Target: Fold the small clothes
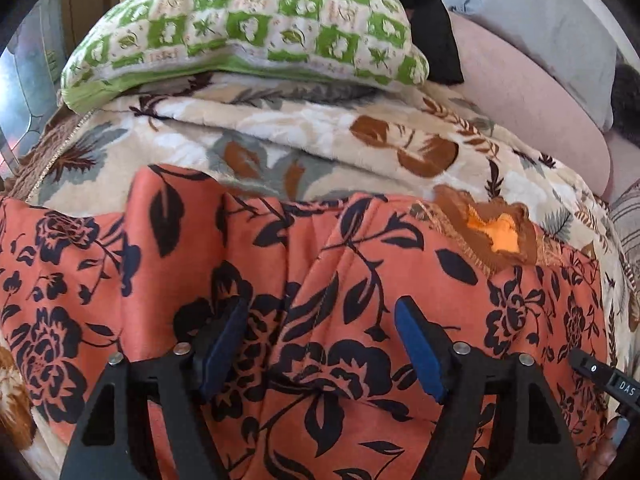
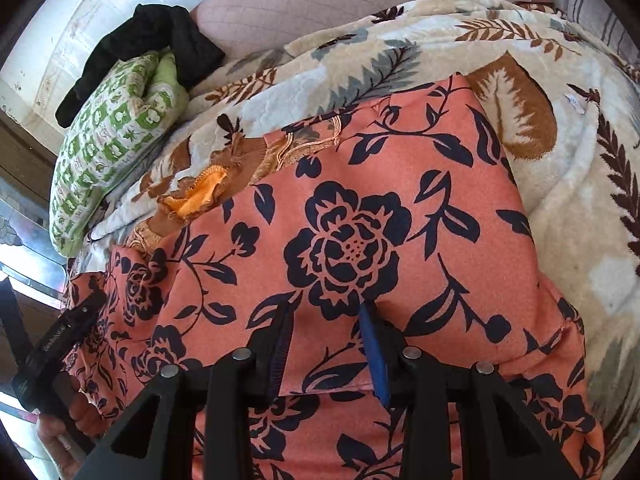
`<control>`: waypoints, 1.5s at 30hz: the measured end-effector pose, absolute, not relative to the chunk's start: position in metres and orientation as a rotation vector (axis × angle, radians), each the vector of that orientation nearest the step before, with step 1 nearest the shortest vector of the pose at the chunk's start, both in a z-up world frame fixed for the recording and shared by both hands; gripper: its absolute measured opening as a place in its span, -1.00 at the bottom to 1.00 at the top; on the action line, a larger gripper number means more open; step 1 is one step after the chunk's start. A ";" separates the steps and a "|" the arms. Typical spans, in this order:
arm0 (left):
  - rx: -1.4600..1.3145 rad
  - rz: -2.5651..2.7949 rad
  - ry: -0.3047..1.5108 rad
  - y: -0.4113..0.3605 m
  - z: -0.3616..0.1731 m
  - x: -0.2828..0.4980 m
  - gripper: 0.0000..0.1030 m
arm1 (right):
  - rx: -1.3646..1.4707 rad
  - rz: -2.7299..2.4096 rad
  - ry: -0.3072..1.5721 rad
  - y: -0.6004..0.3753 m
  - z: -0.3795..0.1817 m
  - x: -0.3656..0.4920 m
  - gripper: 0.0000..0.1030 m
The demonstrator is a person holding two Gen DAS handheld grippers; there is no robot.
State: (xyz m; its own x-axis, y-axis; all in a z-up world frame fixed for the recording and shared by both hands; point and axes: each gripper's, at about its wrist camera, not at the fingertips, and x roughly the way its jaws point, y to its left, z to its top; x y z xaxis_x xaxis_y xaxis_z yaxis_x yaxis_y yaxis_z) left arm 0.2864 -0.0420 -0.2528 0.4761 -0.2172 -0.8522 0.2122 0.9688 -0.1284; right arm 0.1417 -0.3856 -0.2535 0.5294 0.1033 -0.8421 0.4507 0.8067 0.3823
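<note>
We find the garment [image 1: 304, 280], a coral-orange cloth printed with black roses, leaves and stems, lying spread over a plush cream blanket [image 1: 280, 152] patterned with brown and grey leaves. The cloth has a matte, slightly grainy surface; in the left wrist view it rises in several soft lengthwise ridges, while in the right wrist view [image 2: 360, 220] it lies smoother, with a rounded fold edge low in the frame. At its far edge sits a gathered brown collar piece with gold embroidered trim and a bright orange lining [image 1: 500, 232], also seen in the right view [image 2: 200, 196]. The left gripper [image 1: 320, 344] stands with its blue-padded fingers spread wide apart over the cloth, nothing between them. The right gripper [image 2: 328, 348] has its jaws partly apart, a band of the coral cloth passing between the blue pads; we cannot tell whether they pinch it. Beyond the blanket rests a puffy quilted cushion [image 1: 240, 24] in green-and-white checks with leaf motifs, a limp black cloth [image 2: 152, 44] draped against it. A pale pink quilted surface [image 2: 320, 4] lies further back.
</note>
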 end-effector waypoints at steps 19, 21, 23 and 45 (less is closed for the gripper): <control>-0.034 -0.334 1.059 -0.034 -0.249 0.278 -0.30 | 0.599 -0.254 0.977 -0.380 -0.250 0.143 -0.26; -0.023 -0.318 1.038 -0.034 -0.245 0.276 -0.86 | 0.588 -0.258 0.980 -0.379 -0.251 0.145 -0.26; -0.053 -0.345 1.007 -0.029 -0.236 0.272 -0.86 | 0.579 -0.260 0.980 -0.377 -0.251 0.145 -0.26; -0.478 0.363 0.899 0.278 -0.199 0.214 0.66 | 0.592 -0.229 0.961 -0.375 -0.251 0.146 0.02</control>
State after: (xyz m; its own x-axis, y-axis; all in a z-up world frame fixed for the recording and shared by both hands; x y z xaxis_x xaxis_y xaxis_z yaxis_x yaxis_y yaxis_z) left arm 0.2144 0.2776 -0.1989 0.5740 0.1016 -0.8126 -0.4913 0.8366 -0.2425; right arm 0.1457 -0.3750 -0.2508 0.5633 0.0726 -0.8230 0.4365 0.8196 0.3711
